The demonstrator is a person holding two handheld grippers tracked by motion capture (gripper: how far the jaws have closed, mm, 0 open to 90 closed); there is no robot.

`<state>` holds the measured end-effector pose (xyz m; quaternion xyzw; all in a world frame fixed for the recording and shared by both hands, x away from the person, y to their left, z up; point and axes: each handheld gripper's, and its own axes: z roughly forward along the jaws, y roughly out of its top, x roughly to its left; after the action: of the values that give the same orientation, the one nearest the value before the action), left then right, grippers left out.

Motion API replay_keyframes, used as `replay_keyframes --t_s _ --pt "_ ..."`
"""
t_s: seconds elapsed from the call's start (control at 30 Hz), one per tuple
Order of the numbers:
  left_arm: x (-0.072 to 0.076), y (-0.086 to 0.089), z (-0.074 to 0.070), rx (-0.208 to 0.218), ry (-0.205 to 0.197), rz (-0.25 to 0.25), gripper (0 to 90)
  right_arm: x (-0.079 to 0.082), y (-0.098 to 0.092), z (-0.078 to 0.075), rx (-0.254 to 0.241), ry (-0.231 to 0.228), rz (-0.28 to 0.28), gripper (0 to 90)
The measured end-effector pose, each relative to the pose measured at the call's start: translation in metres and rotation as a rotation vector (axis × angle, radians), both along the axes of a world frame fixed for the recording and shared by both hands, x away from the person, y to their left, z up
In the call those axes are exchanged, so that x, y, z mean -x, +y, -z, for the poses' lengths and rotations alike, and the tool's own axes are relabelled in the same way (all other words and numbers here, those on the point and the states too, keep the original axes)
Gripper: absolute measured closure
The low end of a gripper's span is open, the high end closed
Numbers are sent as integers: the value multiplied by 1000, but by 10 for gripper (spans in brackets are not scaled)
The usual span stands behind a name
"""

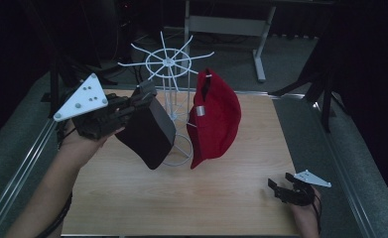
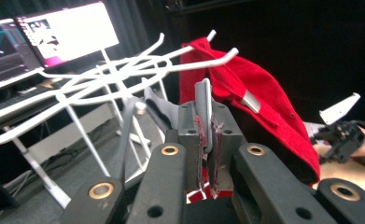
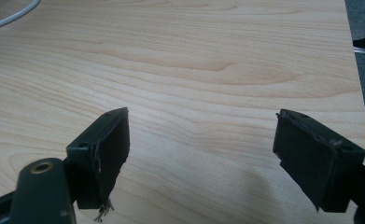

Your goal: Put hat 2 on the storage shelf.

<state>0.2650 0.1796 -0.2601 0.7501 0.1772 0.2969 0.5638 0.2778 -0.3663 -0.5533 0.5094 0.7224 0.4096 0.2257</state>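
Observation:
A white wire hat rack (image 1: 167,62) (image 2: 101,74) stands at the back middle of the wooden table (image 1: 181,203). A red cap (image 1: 216,119) (image 2: 264,116) hangs on its right side. My left gripper (image 1: 144,94) (image 2: 207,121) is raised left of the rack and is shut on the grey edge of a dark grey cap (image 1: 149,131) (image 2: 202,95). That cap dangles below the jaws, close beside the rack's stem. My right gripper (image 1: 281,188) (image 3: 201,154) stays low over the table's front right corner, open, with bare wood (image 3: 194,56) between its pads.
The rack's base ring (image 1: 179,158) (image 3: 3,14) lies on the table under the caps. Metal rails (image 1: 28,158) run along the table's sides. Lit monitors (image 2: 63,32) and a desk frame (image 1: 261,49) stand beyond the far edge.

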Motion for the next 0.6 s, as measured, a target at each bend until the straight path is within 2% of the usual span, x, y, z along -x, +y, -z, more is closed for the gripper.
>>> replay_keyframes --t_s 0.13,0.27,0.43,0.6 --pt "0 4 6 16 11 -4 855 0 -1 0 -4 0 2 185" --pt "1 11 14 52 25 -10 846 0 -1 0 -4 0 1 185" --pt "5 17 17 72 35 -2 756 0 0 -1 -6 -1 1 185" --pt "9 22 23 80 49 -4 713 0 0 0 -2 -2 -1 185"
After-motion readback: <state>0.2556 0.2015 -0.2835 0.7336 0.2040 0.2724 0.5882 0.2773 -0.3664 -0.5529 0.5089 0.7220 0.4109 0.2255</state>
